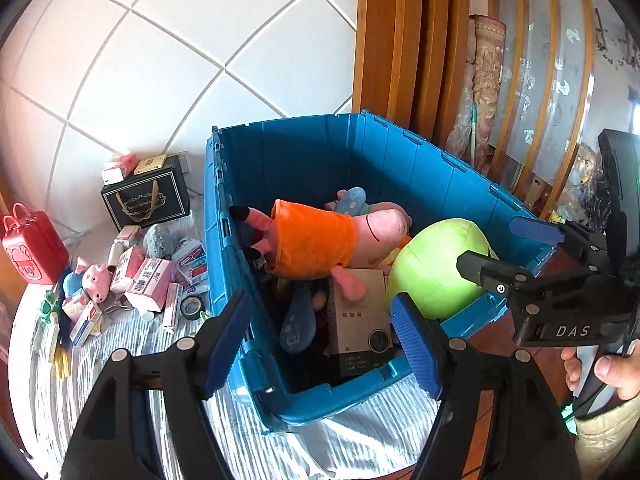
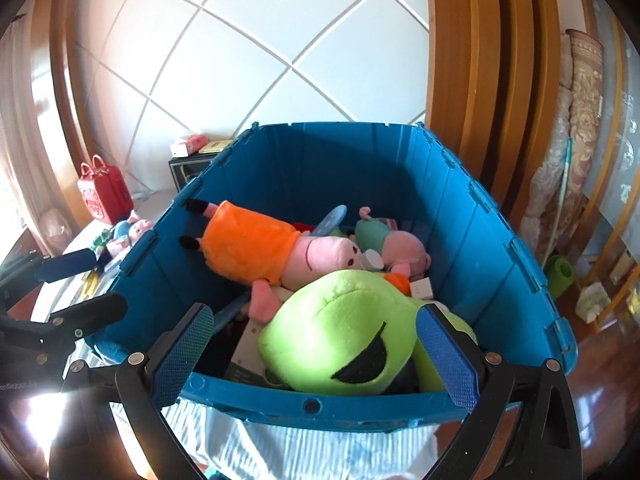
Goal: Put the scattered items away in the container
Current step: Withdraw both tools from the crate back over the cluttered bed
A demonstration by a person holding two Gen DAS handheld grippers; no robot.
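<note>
A blue crate (image 1: 420,168) stands on a striped cloth and holds a pig plush in an orange dress (image 1: 316,236), a green plush (image 1: 432,272), a grey box (image 1: 360,316) and other toys. My left gripper (image 1: 322,344) hovers open over the crate's near corner with nothing between its fingers. In the right wrist view, my right gripper (image 2: 316,356) stands wide open at the crate's near rim (image 2: 312,404). The green plush (image 2: 344,336) lies in the crate just beyond its pads, not gripped. Scattered items lie left of the crate: a small pig plush (image 1: 96,280) and pink cartons (image 1: 150,282).
A black gift box (image 1: 146,200) and a red case (image 1: 34,246) stand by the white tiled wall behind the pile. A tape roll (image 1: 191,306) lies near the crate. Wooden door frames (image 1: 384,40) and rolled rugs (image 1: 486,80) rise to the right. A hand (image 1: 612,372) holds the right gripper.
</note>
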